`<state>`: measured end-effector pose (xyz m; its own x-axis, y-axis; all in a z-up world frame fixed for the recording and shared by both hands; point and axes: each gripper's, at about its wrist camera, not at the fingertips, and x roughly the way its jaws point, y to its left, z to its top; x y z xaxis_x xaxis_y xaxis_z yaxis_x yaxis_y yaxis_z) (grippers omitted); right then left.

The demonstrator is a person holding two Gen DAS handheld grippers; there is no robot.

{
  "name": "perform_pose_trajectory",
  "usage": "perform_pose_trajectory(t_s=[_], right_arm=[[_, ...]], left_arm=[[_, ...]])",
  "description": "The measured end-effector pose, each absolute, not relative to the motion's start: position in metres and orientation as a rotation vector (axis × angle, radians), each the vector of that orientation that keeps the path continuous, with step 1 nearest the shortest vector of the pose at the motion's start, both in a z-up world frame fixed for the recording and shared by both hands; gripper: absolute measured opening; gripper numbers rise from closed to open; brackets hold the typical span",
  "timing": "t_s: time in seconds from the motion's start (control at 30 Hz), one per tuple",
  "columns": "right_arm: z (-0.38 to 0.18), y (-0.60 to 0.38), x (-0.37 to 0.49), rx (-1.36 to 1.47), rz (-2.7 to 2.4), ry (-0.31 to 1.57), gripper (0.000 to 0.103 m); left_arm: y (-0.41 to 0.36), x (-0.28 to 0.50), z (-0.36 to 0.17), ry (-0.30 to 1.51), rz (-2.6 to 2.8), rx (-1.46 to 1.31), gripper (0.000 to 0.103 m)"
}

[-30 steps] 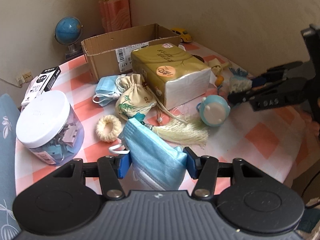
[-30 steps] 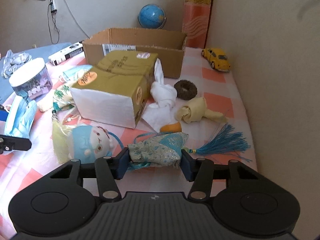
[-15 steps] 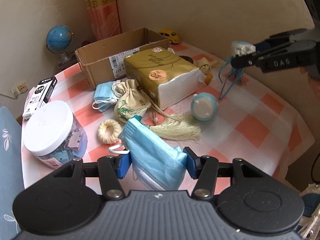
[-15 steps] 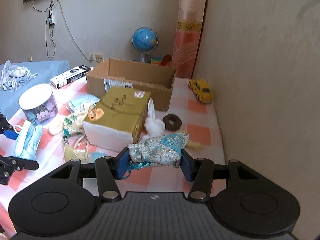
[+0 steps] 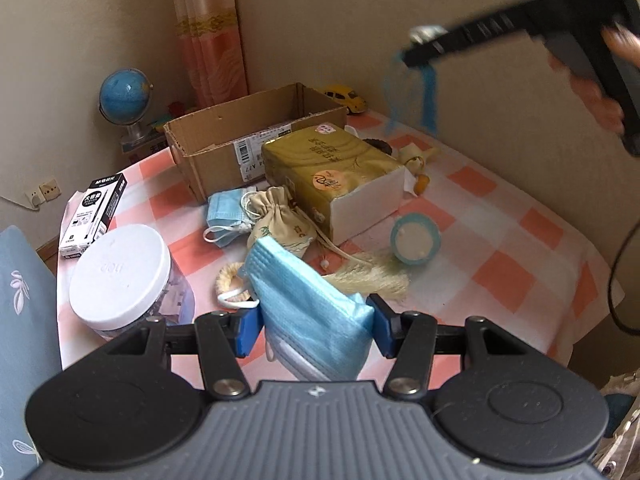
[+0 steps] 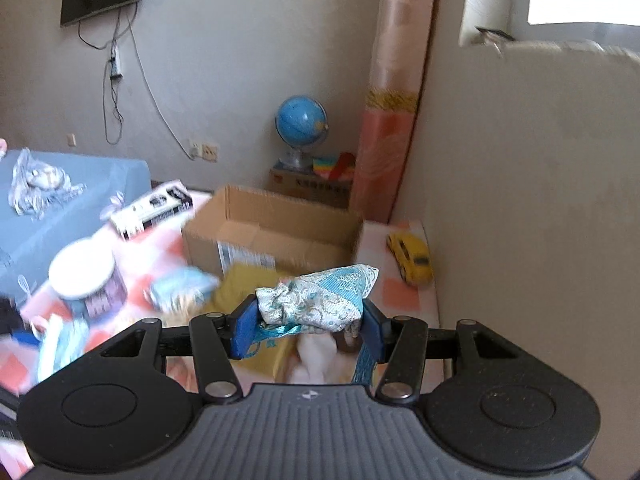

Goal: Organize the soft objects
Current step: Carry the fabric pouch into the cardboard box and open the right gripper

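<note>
Clamping a folded blue mask [image 5: 316,312] between its two blue pads, the left hand-held gripper [image 5: 312,326] hovers above the near edge of a desk [image 5: 500,240] covered in an orange-and-white checked cloth. The mask hangs tilted in the grip, lifted clear of the cloth.

The right hand-held gripper [image 6: 306,326] is closed on a blue-and-white patterned pouch [image 6: 320,300], held high in the air. A blue ribbon trails down from the pouch. From the left wrist view, this gripper appears blurred at the upper right, with a blue tassel [image 5: 428,96] dangling under it.

On the desk stands an open cardboard box [image 5: 248,136] toward the far side. Just in front of it lies a gold tissue pack [image 5: 332,176]. A second blue mask [image 5: 226,216] rests left of the pack, touching a beige drawstring pouch [image 5: 280,224]. A cream tassel [image 5: 368,276] lies on the cloth near the pouch, and a cream hair tie [image 5: 230,282] sits partly hidden behind the held mask. A small round blue toy [image 5: 414,240] lies right of the pack.

A clear jar [image 5: 124,280] with a white lid stands at the left, near a black-and-white carton [image 5: 94,214]. A yellow toy car [image 6: 410,256] is parked by the wall, and a blue globe [image 6: 301,128] stands beyond the box.
</note>
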<state>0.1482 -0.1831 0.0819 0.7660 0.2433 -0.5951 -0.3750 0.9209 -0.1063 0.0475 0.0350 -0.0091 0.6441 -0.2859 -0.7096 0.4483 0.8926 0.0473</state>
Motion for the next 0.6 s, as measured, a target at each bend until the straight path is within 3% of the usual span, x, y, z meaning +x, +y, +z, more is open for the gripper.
perform_pose_trajectory(t_s=[0.6], right_arm=[[0.098,-0.107,0.307,-0.162,0.404,0.720,0.058]], left_arm=[[0.045,0.065,-0.016,0.755,-0.353,0.127,0.055]])
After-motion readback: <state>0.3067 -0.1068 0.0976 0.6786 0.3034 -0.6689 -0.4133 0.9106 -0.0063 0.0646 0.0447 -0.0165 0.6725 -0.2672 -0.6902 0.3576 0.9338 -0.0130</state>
